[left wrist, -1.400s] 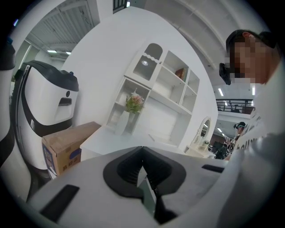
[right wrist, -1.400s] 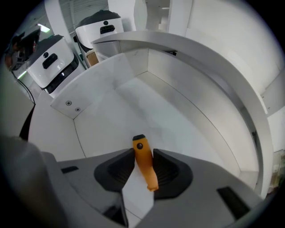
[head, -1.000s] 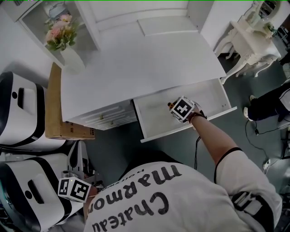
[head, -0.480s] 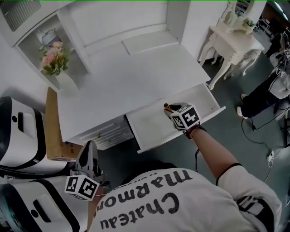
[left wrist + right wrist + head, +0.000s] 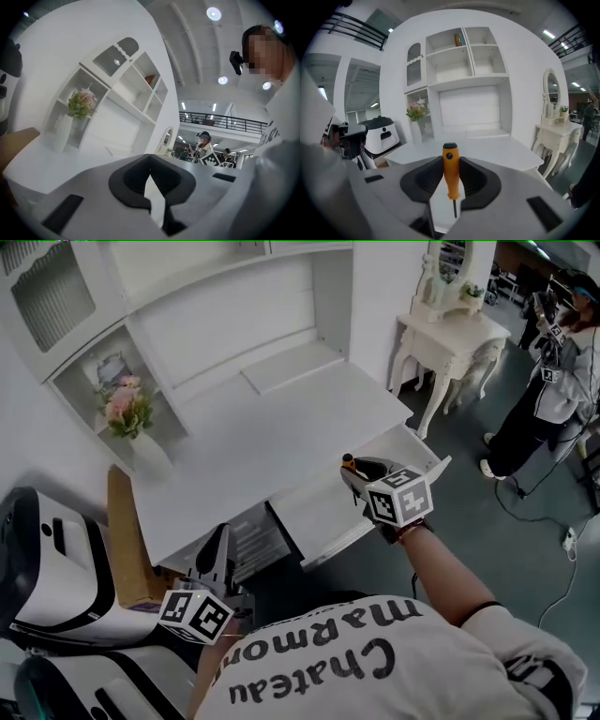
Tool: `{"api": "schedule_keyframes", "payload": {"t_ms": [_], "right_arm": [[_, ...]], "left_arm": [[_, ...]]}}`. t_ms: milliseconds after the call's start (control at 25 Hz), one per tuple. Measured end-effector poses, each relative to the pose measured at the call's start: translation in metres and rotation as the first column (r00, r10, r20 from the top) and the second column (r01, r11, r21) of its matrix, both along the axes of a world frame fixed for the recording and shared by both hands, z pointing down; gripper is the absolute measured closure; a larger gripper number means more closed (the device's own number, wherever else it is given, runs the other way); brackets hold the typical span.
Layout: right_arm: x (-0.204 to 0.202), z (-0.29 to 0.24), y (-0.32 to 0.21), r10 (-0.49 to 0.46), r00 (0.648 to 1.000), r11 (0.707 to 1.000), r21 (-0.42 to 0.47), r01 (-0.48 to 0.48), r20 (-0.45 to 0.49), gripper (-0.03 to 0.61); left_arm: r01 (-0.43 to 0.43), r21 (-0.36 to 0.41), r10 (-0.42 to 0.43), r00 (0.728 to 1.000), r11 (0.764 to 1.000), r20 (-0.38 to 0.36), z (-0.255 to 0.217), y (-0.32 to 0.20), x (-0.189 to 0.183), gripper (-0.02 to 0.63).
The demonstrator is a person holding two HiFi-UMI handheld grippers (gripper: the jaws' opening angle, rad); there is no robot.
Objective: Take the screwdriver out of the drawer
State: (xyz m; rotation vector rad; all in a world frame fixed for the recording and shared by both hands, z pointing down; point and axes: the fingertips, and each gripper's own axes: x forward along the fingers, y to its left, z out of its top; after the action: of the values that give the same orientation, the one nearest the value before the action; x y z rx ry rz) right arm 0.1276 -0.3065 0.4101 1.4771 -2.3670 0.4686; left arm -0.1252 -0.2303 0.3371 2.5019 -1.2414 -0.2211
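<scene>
Right gripper (image 5: pixel 451 164): pinching the screwdriver (image 5: pixel 450 174) by its orange handle.
Screwdriver location: raised above the open drawer (image 5: pixel 319 510), clear of it.
Change: a second ago the right gripper sat low inside the drawer.
Left gripper (image 5: pixel 150 157): jaws pressed together, empty.
Task status: removal judged essentially complete.

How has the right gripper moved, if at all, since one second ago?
Yes. The right gripper, shut on the screwdriver, has risen out of the drawer; earlier it was down inside it.
</scene>
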Motion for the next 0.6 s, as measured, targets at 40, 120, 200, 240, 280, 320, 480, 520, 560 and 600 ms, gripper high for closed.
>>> {"api": "schedule_keyframes", "payload": {"t_ms": [40, 120, 200, 240, 280, 320, 480, 520, 560, 600], "right_arm": [[-0.005, -0.011, 0.007, 0.007, 1.000, 1.000, 0.020, -0.007, 0.013, 0.457], [-0.017, -0.032, 0.024, 0.011, 0.999, 0.998, 0.057, -0.014, 0.038, 0.457], [-0.028, -0.052, 0.041, 0.010, 0.998, 0.996, 0.093, -0.017, 0.069, 0.457], [-0.033, -0.062, 0.049, 0.013, 0.996, 0.994, 0.111, -0.022, 0.085, 0.457], [-0.037, -0.072, 0.057, 0.018, 0.995, 0.991, 0.130, -0.031, 0.099, 0.457], [-0.041, -0.081, 0.065, 0.026, 0.994, 0.988, 0.150, -0.042, 0.111, 0.457], [-0.056, -0.102, 0.100, 0.061, 0.989, 0.973, 0.213, -0.088, 0.131, 0.457], [-0.059, -0.104, 0.108, 0.069, 0.989, 0.970, 0.221, -0.098, 0.134, 0.457], [-0.062, -0.107, 0.115, 0.077, 0.987, 0.968, 0.227, -0.107, 0.140, 0.457], [-0.064, -0.109, 0.122, 0.084, 0.985, 0.966, 0.229, -0.117, 0.149, 0.457]], "left_arm": [[-0.021, 0.011, 0.021, 1.000, 1.000, 0.001, -0.007, 0.003, 0.001, 0.591], [-0.054, 0.036, 0.054, 0.999, 0.998, 0.001, -0.021, 0.010, 0.000, 0.591], [-0.083, 0.062, 0.083, 0.997, 0.995, 0.006, -0.034, 0.018, -0.003, 0.591], [-0.096, 0.075, 0.096, 0.995, 0.993, 0.009, -0.040, 0.022, -0.004, 0.591], [-0.108, 0.086, 0.107, 0.994, 0.990, 0.010, -0.045, 0.026, -0.006, 0.591], [-0.116, 0.097, 0.116, 0.993, 0.988, 0.009, -0.050, 0.030, -0.008, 0.591], [-0.144, 0.128, 0.146, 0.989, 0.981, 0.000, -0.060, 0.052, -0.019, 0.591], [-0.154, 0.132, 0.155, 0.988, 0.979, -0.001, -0.062, 0.058, -0.021, 0.591], [-0.163, 0.134, 0.165, 0.986, 0.977, -0.003, -0.063, 0.063, -0.023, 0.591], [-0.173, 0.134, 0.175, 0.985, 0.976, -0.004, -0.064, 0.069, -0.025, 0.591]]}}
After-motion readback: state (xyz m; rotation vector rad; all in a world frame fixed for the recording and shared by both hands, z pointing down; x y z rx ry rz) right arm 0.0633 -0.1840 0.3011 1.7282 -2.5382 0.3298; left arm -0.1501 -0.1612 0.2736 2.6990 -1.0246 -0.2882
